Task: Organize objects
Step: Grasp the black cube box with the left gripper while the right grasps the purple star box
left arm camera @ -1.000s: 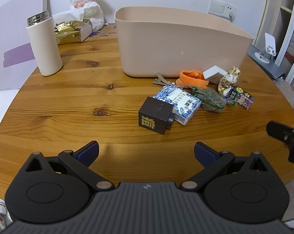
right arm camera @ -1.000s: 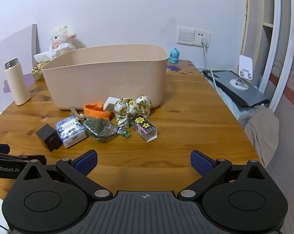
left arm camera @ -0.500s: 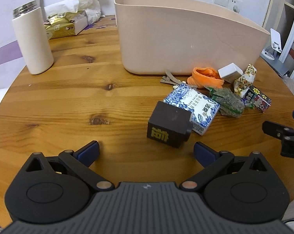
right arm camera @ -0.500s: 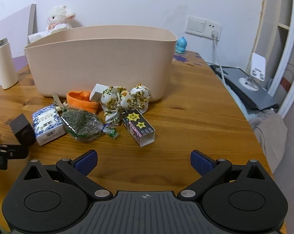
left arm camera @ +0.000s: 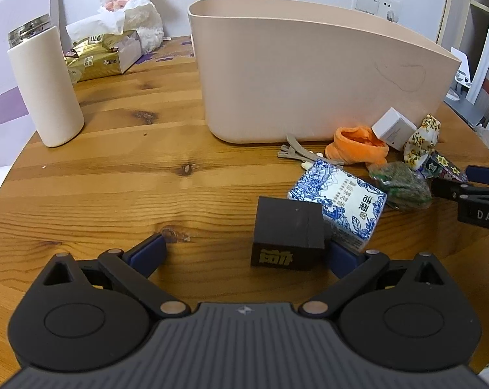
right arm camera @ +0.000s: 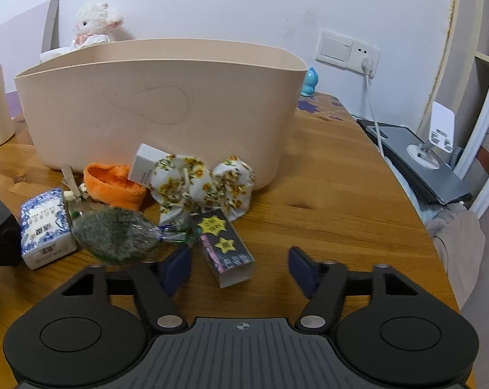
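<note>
A small black box (left arm camera: 288, 235) with yellow characters on its near face sits on the wooden desk (left arm camera: 114, 175), between the wide-spread fingers of the left gripper (left arm camera: 244, 254), close against the right-hand finger (left arm camera: 341, 257) and well clear of the other. Just behind it and touching it lies a blue-and-white patterned carton (left arm camera: 340, 202), at the near end of a cluster of small items in front of a tall beige bin (left arm camera: 309, 74): an orange fabric piece (left arm camera: 356, 146), a white cube box (left arm camera: 393, 124), a floral cloth bundle (right arm camera: 202, 184), a clear packet of green-grey material (right arm camera: 114, 231) and a dark box with yellow stars (right arm camera: 226, 248). The right gripper (right arm camera: 241, 267) hangs low over the desk with its fingers parted; the star box lies between them, nearer the left one, touching neither. At the desk's far left stand a cream flask (left arm camera: 44, 84) with a steel cap, a gold tissue pack (left arm camera: 93, 56) and a white plush lamb (left arm camera: 132, 9). A wall socket (right arm camera: 348, 50) with a plugged-in cable shows to the right.
</note>
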{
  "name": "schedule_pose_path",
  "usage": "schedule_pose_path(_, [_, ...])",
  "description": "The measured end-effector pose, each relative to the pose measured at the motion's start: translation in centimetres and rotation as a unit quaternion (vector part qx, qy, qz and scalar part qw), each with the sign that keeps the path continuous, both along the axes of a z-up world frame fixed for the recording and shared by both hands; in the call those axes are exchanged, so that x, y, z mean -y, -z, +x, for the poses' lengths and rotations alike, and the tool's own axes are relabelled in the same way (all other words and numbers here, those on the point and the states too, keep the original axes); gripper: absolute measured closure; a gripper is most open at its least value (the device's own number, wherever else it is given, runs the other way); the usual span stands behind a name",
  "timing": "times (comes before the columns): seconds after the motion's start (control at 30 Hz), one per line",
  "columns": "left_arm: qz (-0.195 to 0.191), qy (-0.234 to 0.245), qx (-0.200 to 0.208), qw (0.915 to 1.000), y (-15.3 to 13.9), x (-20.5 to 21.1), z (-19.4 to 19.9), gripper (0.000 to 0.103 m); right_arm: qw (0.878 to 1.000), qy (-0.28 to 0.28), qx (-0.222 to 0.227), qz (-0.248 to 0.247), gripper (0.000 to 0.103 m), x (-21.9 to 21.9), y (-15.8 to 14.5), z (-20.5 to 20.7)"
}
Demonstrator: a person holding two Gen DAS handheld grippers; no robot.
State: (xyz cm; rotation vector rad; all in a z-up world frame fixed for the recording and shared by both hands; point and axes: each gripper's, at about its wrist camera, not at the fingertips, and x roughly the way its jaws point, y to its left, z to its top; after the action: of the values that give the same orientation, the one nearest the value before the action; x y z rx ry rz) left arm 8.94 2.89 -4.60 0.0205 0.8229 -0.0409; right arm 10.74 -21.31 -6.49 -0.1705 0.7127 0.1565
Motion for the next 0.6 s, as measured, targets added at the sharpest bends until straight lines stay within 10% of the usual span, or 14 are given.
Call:
schedule_pose_path(0.23, [-0.017,-0.003,0.016,0.9997,-0.8,-0.6,-0.4,0.056,1.000,-0.017,0.002,-0.004,0.080,-1.1,0.0,-0.8])
schedule_pose_path(0.6, [-0.046,0.006,0.027,0.9986,-2.3,-0.7,-2.7,0.057,1.000,0.016,0.009,0.015,0.081,1.0,-1.7,-3.9])
